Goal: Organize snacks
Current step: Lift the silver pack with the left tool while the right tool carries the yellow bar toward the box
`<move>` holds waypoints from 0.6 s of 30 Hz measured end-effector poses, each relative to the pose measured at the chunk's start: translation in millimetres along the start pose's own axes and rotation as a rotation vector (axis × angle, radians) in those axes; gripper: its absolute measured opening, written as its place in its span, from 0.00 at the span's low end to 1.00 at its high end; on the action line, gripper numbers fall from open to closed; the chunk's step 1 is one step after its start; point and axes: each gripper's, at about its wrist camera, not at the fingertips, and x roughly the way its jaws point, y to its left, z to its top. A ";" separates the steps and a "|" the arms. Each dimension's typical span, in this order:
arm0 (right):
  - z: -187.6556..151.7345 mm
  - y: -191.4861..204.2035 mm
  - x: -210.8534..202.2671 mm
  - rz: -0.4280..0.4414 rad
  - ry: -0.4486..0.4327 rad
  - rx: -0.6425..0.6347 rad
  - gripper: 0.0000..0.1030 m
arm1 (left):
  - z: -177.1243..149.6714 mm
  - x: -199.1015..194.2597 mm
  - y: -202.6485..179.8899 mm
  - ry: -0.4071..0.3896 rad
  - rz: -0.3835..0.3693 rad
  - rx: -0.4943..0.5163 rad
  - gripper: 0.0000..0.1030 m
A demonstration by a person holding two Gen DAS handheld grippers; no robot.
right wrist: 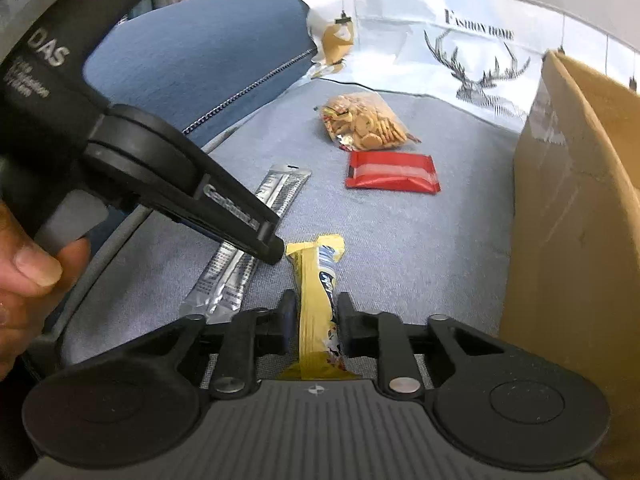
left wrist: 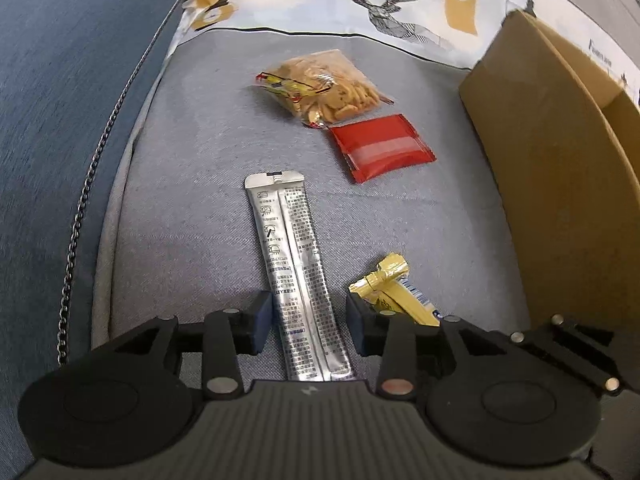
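Note:
A long silver sachet (left wrist: 294,264) lies on the grey sofa seat, its near end between the fingers of my left gripper (left wrist: 310,320), which is open around it with gaps either side. A yellow snack bar (right wrist: 316,304) lies between the fingers of my right gripper (right wrist: 316,324), whose pads stand close to its sides; contact is unclear. The yellow bar (left wrist: 394,292) also shows right of the left gripper. A red packet (left wrist: 382,146) and a clear bag of crackers (left wrist: 320,84) lie further back. The silver sachet (right wrist: 248,240) passes under the left gripper body (right wrist: 160,164).
An open cardboard box (left wrist: 560,152) stands on the right of the seat, also in the right wrist view (right wrist: 572,216). A blue armrest (left wrist: 60,120) with a chain-like zipper borders the left. A deer-print cushion (left wrist: 380,4) backs the seat.

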 end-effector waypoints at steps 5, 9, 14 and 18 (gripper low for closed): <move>1.6 -1.0 -7.8 -0.012 -0.045 0.003 0.16 | 0.6 -1.6 -1.5 -0.022 0.018 0.020 0.25; 2.2 -5.2 -9.3 -0.019 -0.048 0.024 0.16 | 3.5 -8.5 3.4 -0.059 0.006 -0.013 0.25; -0.7 -4.0 -0.7 -0.018 0.011 0.021 0.16 | 3.1 -4.1 2.3 -0.027 -0.002 -0.009 0.26; -2.4 -2.4 5.0 -0.007 0.047 0.019 0.17 | 0.3 0.2 -1.2 -0.006 0.004 0.016 0.30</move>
